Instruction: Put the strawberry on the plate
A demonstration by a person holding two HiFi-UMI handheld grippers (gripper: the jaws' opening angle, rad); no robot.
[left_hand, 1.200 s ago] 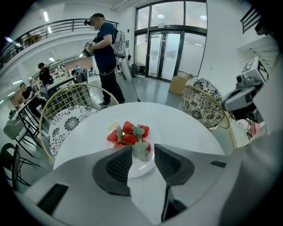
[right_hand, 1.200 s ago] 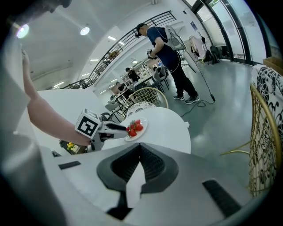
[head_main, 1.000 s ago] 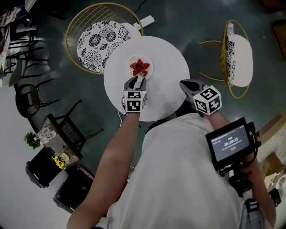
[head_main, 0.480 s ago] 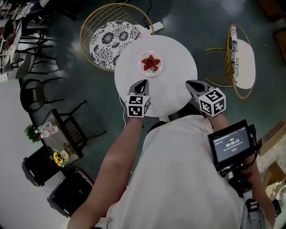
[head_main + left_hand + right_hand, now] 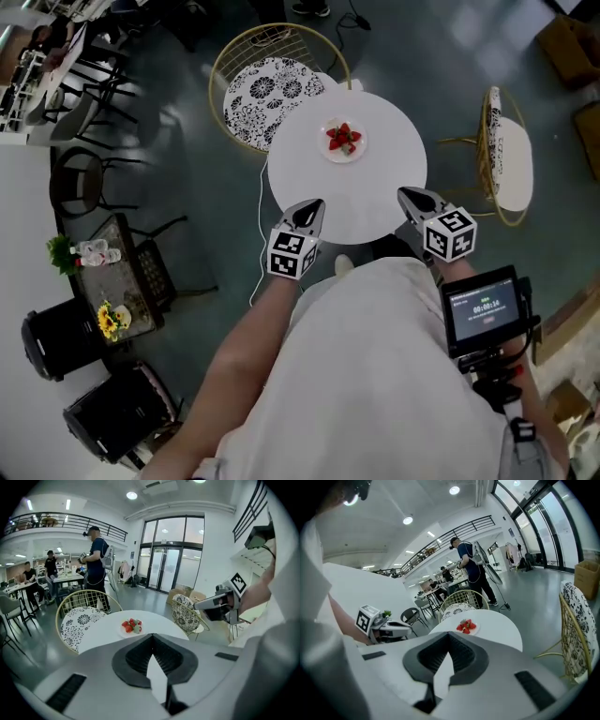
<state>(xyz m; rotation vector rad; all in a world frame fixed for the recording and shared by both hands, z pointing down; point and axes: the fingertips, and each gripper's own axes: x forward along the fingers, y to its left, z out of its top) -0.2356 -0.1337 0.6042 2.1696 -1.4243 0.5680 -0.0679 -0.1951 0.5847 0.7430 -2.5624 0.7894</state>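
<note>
1. The right gripper [image 5: 448, 641] fills the foreground, its jaws pressed together with nothing between them.
2. Beyond it stands a round white table [image 5: 499, 623] bearing a small plate [image 5: 477, 628] of strawberries [image 5: 467, 626].
3. The left gripper [image 5: 408, 630], with its marker cube [image 5: 365, 617], is at the left, apart from the plate.
4. A gold wire chair [image 5: 461, 603] with a patterned cushion is behind the table; a second chair [image 5: 576, 634] is at the right edge.
5. Farther back, a person [image 5: 473, 569] stands facing away.
</note>
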